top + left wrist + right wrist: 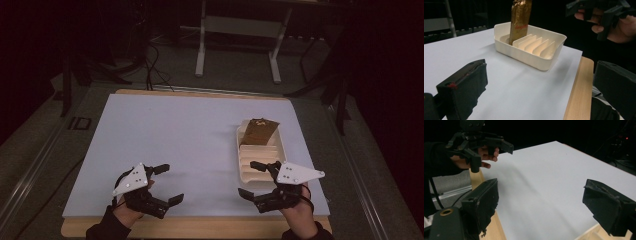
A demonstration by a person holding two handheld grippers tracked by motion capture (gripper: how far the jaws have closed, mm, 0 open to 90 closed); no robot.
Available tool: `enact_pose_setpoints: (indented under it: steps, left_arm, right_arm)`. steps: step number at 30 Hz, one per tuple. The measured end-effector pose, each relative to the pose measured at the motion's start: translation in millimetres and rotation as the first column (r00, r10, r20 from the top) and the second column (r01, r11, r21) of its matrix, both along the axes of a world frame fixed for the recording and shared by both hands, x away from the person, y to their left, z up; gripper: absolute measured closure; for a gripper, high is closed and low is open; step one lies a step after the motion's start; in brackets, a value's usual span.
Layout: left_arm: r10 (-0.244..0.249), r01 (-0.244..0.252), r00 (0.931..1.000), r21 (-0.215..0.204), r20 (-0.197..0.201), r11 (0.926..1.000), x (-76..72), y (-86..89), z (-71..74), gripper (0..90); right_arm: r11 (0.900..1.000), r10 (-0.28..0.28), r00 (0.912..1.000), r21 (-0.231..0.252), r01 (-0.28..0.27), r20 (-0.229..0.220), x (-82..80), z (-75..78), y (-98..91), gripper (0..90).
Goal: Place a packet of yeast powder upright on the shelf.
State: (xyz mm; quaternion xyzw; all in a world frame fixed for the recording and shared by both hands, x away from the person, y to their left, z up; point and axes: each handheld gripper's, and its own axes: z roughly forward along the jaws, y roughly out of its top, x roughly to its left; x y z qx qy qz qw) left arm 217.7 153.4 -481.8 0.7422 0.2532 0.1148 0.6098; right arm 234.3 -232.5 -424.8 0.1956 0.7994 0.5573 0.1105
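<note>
A white slotted tray [245, 170] [529, 56] lies on the right of the white mat [180, 145]. A brown and gold packet [259, 131] [519, 20] stands upright in its far slot. My left gripper [171, 184] [539, 82] is open near the mat's front left edge, nothing between its jaws. My right gripper [252, 179] [541, 202] is open just in front of the tray's near end, empty. The right gripper [599, 15] shows in the left gripper view past the tray. The left gripper [484, 147] shows in the right gripper view.
The mat rests on a wooden board [200, 227] whose front edge lies under both hands. A white metal frame [240, 30] and cables [150, 65] stand on the dark floor behind the table. Bare mat [544, 170] spreads across the middle and left.
</note>
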Motion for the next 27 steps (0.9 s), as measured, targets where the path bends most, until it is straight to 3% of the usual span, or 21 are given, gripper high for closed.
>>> enact_pose_setpoints:
  steps: [5,12,15,22,27]
  left_arm:
    - [-0.001,0.001,1.0,0.001,-0.001,1.0,0.2,-0.1,-0.8,0.0]
    - [-0.003,0.003,1.0,0.004,-0.001,1.0,0.1,-0.6,-2.0,0.0]
    - [-0.003,0.003,1.0,0.007,0.001,1.0,-0.3,-0.5,-2.3,0.0]
    - [0.001,-0.001,1.0,0.006,0.002,1.0,0.0,-0.4,-4.9,0.0]
    - [0.007,-0.007,1.0,0.009,0.002,0.9999,-0.1,-2.2,-8.1,0.0]
  right_arm:
    - [0.9998,0.006,1.0,-0.019,-0.006,-0.007,-4.4,-11.3,-4.4,13.2]
    - [0.9957,-0.037,0.999,-0.085,0.039,0.024,-8.5,-22.8,-14.1,13.2]
    - [0.9967,-0.041,0.9991,-0.07,0.042,0.013,-10.8,-27.4,-21.3,13.2]
    - [0.9942,-0.073,0.9966,-0.076,0.076,0.038,-15.6,-33.1,-39.7,13.2]
    - [0.9929,-0.106,0.9942,-0.053,0.107,0.023,-12.3,-35.9,-50.3,13.2]
